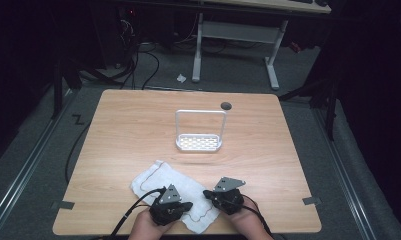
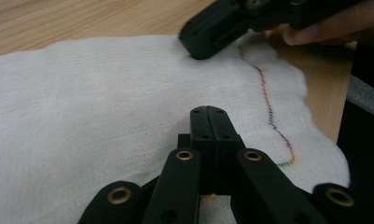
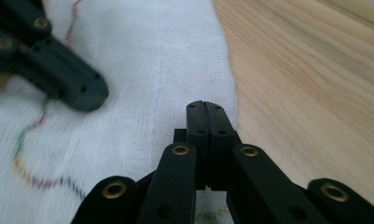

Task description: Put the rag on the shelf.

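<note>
A white cloth with a wavy multicoloured stitched line near its edge lies flat at the near middle of the wooden table. My left gripper rests low over the cloth's near part, jaws shut and pointing right. From the right, my right gripper points left over the cloth's right edge, also shut. In the left gripper view the shut jaws sit over the cloth, with the right gripper ahead. In the right gripper view the shut jaws sit on the cloth beside its edge, with the left gripper ahead. Nothing shows between either pair of jaws.
A small white rack with a tall wire handle stands at the table's centre, beyond the cloth. A dark round hole sits near the far edge. A hand holds each gripper at the near edge. Cables and a desk frame lie on the floor beyond.
</note>
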{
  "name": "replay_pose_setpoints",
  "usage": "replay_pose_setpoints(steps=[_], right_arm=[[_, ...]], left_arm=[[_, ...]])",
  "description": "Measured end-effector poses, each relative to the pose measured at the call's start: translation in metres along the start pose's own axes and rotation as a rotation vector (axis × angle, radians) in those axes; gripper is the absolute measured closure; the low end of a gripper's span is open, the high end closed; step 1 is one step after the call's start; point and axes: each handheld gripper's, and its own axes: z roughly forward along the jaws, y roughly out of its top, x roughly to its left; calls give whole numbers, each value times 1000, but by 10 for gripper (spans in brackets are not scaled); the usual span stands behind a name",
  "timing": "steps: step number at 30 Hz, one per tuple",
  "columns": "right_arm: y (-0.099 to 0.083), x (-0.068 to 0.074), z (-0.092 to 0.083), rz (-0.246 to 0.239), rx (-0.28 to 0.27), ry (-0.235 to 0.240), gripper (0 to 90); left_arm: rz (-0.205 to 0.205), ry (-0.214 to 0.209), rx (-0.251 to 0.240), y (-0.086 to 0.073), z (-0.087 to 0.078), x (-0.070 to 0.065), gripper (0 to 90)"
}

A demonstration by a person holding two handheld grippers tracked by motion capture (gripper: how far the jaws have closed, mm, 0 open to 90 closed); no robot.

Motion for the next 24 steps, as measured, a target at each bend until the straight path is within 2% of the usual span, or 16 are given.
replay_pose_setpoints(steps=[3,6,9,12,15,17,18,19,21,24], right_arm=[[-4,2,-5,4,6,3,900],[-9,6,-10,3,7,10,900],[-10,10,-11,4,7,10,900],[-6,10,-10,-14,-6,18,900],[-1,8,-8,-10,-29,24,897],[10,3,-1,-17,-27,8,896],[21,-4,8,-13,-33,-1,898],[21,-4,8,-13,-33,-1,898],[36,-12,22,-23,-32,-27,898],[51,-20,39,-21,-14,-34,898]], left_arm=[[1,18,-2,0,-2,3,899],[-9,71,-12,0,-5,14,899],[-51,97,-26,0,-8,25,899],[-77,88,-28,-1,-10,29,899],[-61,104,-25,-2,-11,26,898],[-60,106,-26,-3,-11,24,896],[-67,101,-30,-4,-12,24,889],[-67,101,-30,-4,-12,24,887],[-72,92,-32,-5,-13,25,874],[-77,89,-37,-6,-13,24,854]])
